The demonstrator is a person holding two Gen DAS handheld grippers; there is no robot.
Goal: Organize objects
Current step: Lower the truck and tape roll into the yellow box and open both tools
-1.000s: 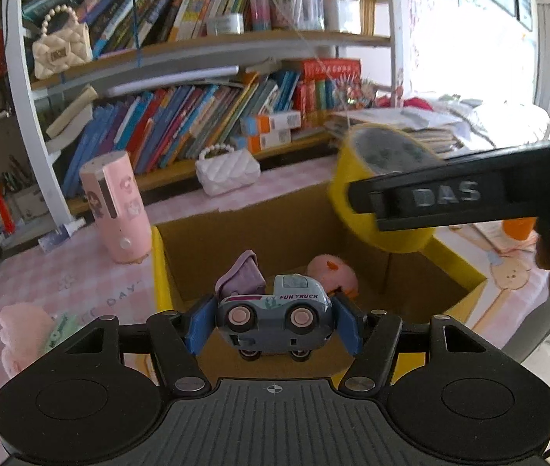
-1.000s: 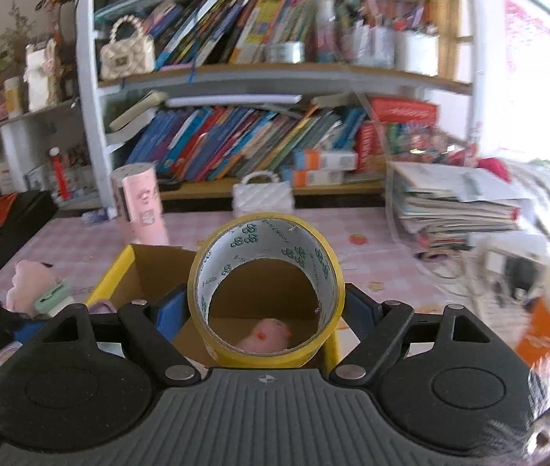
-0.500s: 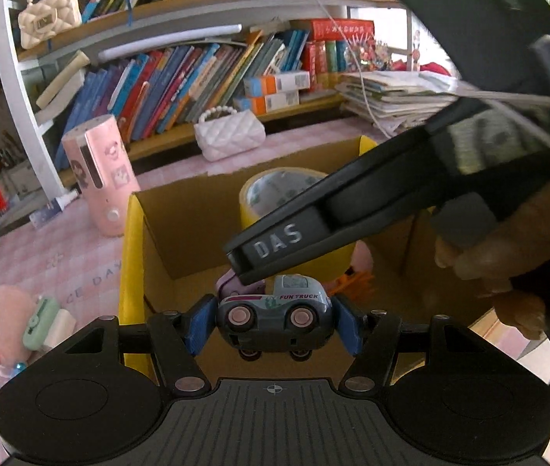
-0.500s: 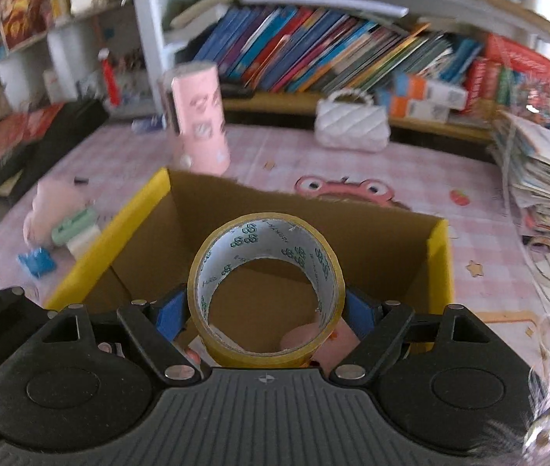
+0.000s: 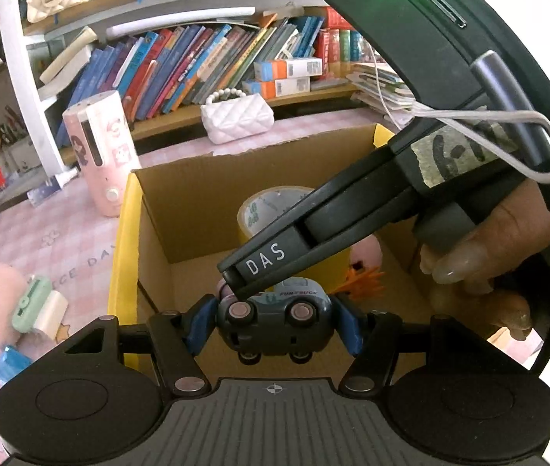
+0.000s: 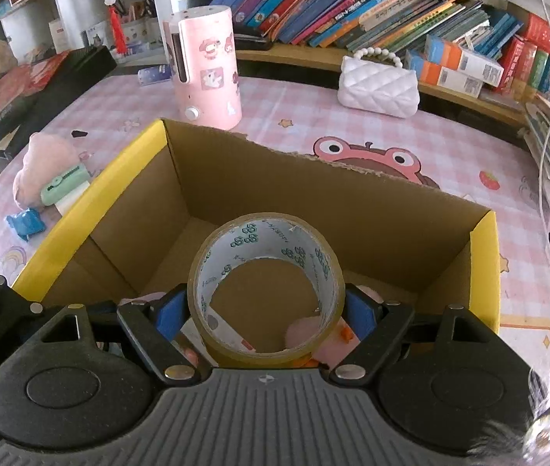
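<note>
My left gripper (image 5: 274,320) is shut on a small blue-grey toy truck (image 5: 275,316), held over the near edge of the open cardboard box (image 5: 197,209). My right gripper (image 6: 265,308) is shut on a yellow tape roll (image 6: 265,291), held low inside the same box (image 6: 313,194). In the left wrist view the right gripper's black body (image 5: 372,213) crosses in front, with the tape roll (image 5: 267,209) partly hidden behind it. A pink plush toy (image 5: 366,252) lies on the box floor.
A pink cylinder (image 6: 207,66) and a white quilted purse (image 6: 377,85) stand on the pink checked tablecloth behind the box. A pink plush with a green item (image 6: 49,178) and a blue wrapper (image 6: 26,225) lie left of the box. Bookshelves fill the back.
My right gripper has carried the tape roll forward and down from above the box rim into the box. My left gripper has kept the toy truck and moved closer over the box.
</note>
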